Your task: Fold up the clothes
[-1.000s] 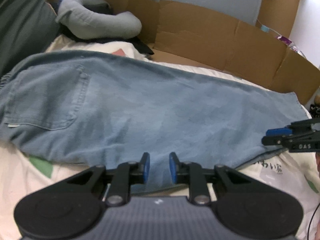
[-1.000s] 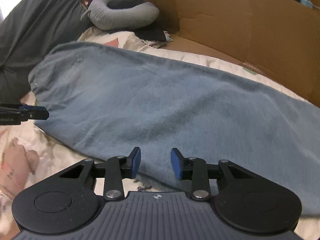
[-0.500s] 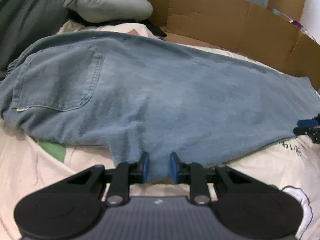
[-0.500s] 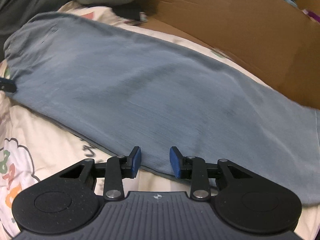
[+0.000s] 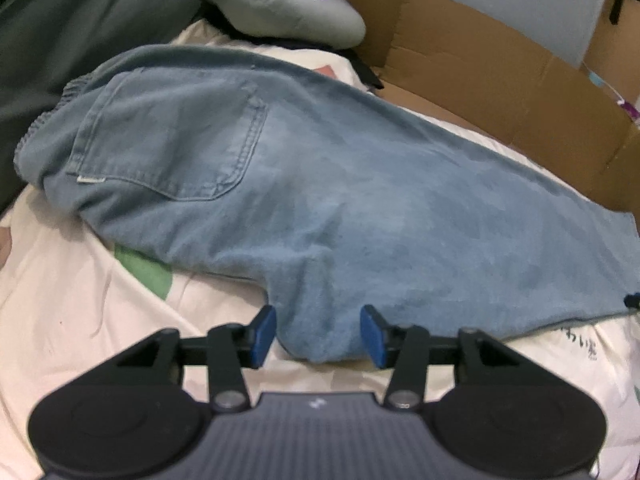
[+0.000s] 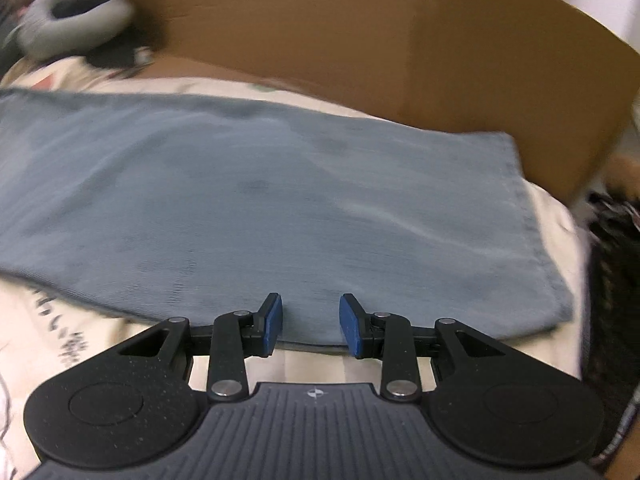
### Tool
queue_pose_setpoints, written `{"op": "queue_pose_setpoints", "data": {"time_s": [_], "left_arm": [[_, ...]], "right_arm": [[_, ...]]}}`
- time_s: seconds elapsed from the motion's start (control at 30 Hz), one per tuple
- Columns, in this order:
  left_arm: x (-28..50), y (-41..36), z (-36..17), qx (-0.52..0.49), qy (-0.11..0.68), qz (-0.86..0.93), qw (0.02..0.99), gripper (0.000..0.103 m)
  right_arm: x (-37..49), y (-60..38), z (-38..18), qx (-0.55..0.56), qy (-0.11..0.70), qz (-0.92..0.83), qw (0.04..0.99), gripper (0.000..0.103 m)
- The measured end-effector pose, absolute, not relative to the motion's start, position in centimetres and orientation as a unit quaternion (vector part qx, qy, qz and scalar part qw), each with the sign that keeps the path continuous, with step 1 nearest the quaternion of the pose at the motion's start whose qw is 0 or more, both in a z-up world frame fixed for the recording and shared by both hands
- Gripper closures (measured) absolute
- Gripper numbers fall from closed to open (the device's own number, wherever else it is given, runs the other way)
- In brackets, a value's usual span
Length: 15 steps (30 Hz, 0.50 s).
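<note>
The jeans (image 5: 360,200) lie flat on the printed sheet (image 5: 80,300), long axis running waistband far left to hem right. Faded blue, back pocket up. The left gripper (image 5: 318,334) has just been opening, crotch flap loose between its jaws; the right gripper (image 6: 311,322) stands part open over the near edge, gripping nothing.

Bed (image 5: 72,280) w/ cream printed cover: green patch (image 5: 146,274) near left, dark script print (image 5: 588,344) at right front, also seen in right wrist view. Blue jeans (image 5: 320,184) lie flat across it, folded lengthwise, waistband & back pocket (image 5: 172,140) at left, leg hem (image 6: 528,220) at right end. Grey U-shaped pillow (image 5: 280,12) sits at far left corner, something dark under it. Brown cardboard (image 5: 500,76) runs along bed's far edge, just behind the jeans. Dark grey fabric (image 5: 60,32) at far left, touching waistband.
</note>
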State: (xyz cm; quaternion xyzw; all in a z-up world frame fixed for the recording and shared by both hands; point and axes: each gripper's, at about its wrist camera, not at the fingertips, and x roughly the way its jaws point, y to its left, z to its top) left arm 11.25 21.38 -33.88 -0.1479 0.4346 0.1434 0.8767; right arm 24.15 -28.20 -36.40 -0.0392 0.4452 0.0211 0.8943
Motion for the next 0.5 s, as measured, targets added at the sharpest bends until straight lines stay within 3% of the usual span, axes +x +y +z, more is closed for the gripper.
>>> {"op": "queue_pose_setpoints", "data": {"time_s": [0.33, 0.5], "left_arm": [[11.1, 21.6, -34.0, -0.175, 0.430, 0.147, 0.873, 0.054], [11.1, 21.8, -34.0, -0.180, 0.434, 0.148, 0.870, 0.054]], "right_arm": [[24.4, -34.5, -36.2, 0.010, 0.447, -0.065, 0.892, 0.065], [22.6, -37.0, -34.1, 0.107, 0.402, -0.089, 0.905, 0.065]]}}
